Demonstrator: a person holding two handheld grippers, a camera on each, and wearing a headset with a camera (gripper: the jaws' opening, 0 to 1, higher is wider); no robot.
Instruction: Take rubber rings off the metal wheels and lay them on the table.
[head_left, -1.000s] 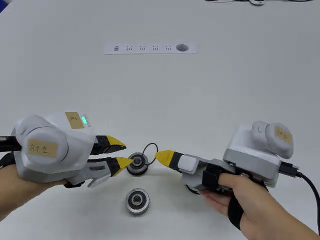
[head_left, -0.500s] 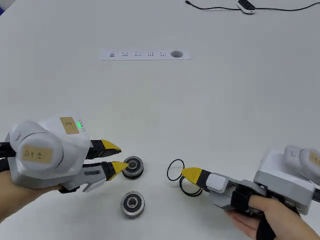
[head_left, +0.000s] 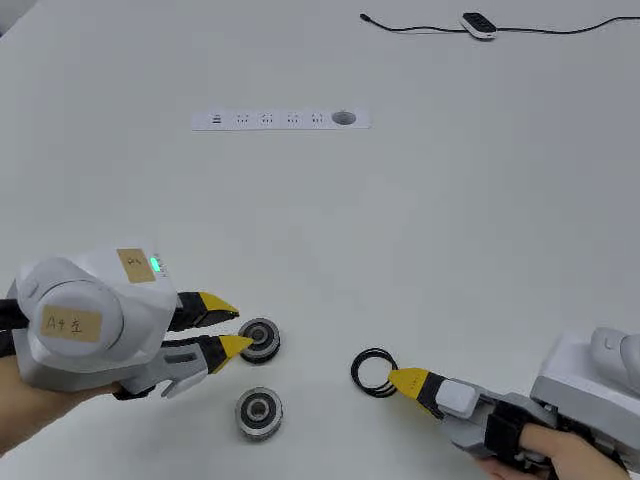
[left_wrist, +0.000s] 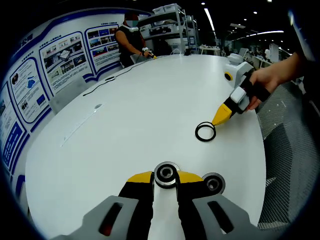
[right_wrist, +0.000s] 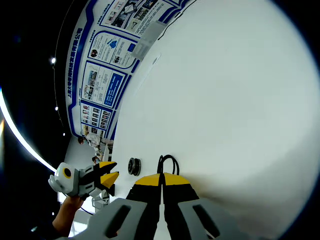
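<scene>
Jaws of the left claw (head_left: 238, 325) stand part open, yellow tips just beside the small black-and-silver metal wheel (head_left: 259, 340) on the white table (head_left: 420, 230). Right of that wheel, the right claw (head_left: 397, 378), pressed closed, touches the black rubber rings (head_left: 372, 371) lying flat.

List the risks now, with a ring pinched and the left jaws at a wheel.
1. The right gripper is shut on a ring that lies on the table. Pulling back before opening would probably drag it.
2. The left gripper stands open, tips at the wheel. Closing off-centre might push it toward the other wheel.
</scene>
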